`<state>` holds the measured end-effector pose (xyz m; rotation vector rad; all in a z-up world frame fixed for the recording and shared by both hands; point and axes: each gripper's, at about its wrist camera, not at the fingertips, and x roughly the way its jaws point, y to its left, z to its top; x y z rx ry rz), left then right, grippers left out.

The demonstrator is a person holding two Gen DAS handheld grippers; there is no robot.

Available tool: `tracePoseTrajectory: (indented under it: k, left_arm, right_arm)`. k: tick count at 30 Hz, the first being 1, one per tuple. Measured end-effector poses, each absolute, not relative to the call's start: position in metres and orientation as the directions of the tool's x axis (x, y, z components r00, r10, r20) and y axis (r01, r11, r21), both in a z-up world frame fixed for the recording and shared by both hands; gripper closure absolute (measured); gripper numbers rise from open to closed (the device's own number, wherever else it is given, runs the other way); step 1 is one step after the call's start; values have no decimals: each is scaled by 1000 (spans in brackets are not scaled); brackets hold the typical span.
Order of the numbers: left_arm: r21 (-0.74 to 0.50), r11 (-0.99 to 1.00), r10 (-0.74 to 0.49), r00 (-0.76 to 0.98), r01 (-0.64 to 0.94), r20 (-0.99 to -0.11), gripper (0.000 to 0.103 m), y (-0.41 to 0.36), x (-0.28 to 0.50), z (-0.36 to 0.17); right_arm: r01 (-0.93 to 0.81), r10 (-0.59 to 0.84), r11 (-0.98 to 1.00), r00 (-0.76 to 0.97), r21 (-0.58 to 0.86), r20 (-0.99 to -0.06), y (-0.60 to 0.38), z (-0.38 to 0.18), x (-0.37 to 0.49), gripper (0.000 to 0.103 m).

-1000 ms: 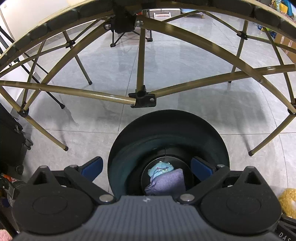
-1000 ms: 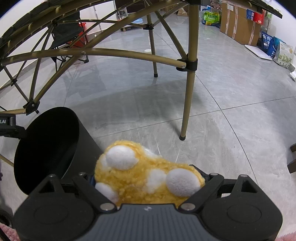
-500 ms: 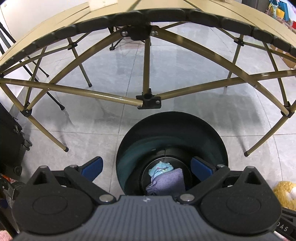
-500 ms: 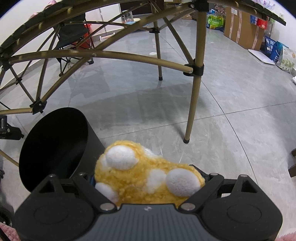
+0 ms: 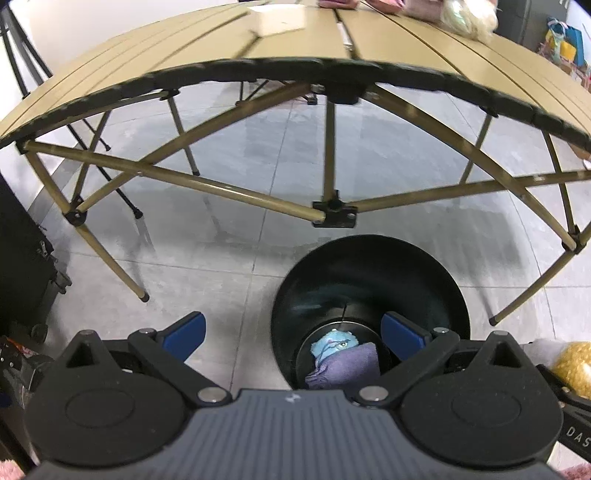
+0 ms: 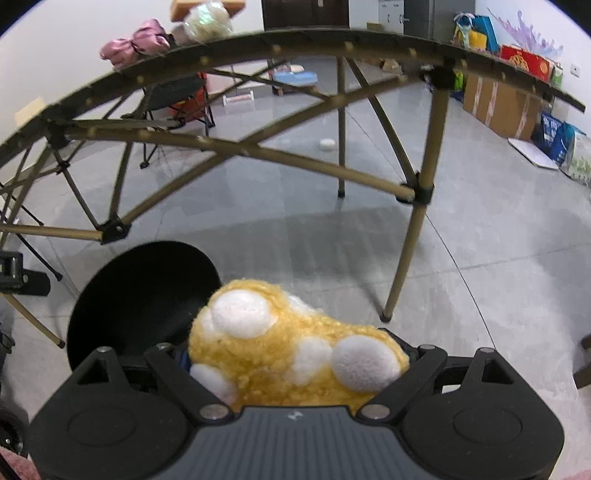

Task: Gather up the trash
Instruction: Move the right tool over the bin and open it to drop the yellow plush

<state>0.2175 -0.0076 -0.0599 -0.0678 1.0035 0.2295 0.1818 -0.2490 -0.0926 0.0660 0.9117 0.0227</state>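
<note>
1. Trash bin (image 5: pixel 369 280): black, round, open-topped, standing on the grey tiled floor (image 5: pixel 221 258) just in front of the folding table (image 5: pixel 295 48). In the left wrist view it sits right of centre, near the bottom; in the right wrist view it is at the lower left.
2. Bin contents: a light blue stuffed toy (image 5: pixel 334 341) and a purple cloth (image 5: pixel 347 367) lie at the bottom, the cloth partly over the toy.
3. Yellow plush (image 6: pixel 291 350): fluffy, with white round patches, clamped between the jaws of the right gripper (image 6: pixel 295 363). It is above the floor, just right of the bin's rim. A bit of it shows at the far right edge of the left wrist view.
4. Left gripper (image 5: pixel 293 332): jaws apart, nothing between its blue pads (image 5: pixel 184 330). The right pad lies over the bin's mouth, the left pad over bare floor.
5. Table: tan slatted top with a black edge, on tan crossed legs. On the far part of the top lie a pink item (image 6: pixel 135 42) and a pale fluffy item (image 6: pixel 207 22).
6. Surroundings: a black case (image 5: pixel 22 258) on the left; cardboard boxes (image 6: pixel 498 99) and bags along the far right wall.
</note>
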Motion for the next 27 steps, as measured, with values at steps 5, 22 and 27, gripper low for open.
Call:
tracePoseTrajectory:
  k: [5, 22, 27]
  left_arm:
    - [26, 969, 156, 523, -247, -838, 0, 7, 211, -54]
    - [-5, 941, 177, 505, -339, -845, 0, 61, 193, -52]
    - [-12, 931, 182, 493, -365, -851, 0, 73, 190, -53]
  right_arm:
    - [-14, 65, 997, 649, 73, -758, -235, -75, 182, 12]
    - [-160, 173, 983, 682, 86, -711, -165, -50, 191, 12]
    - [-196, 195, 977, 652, 85, -733, -146, -56, 201, 12]
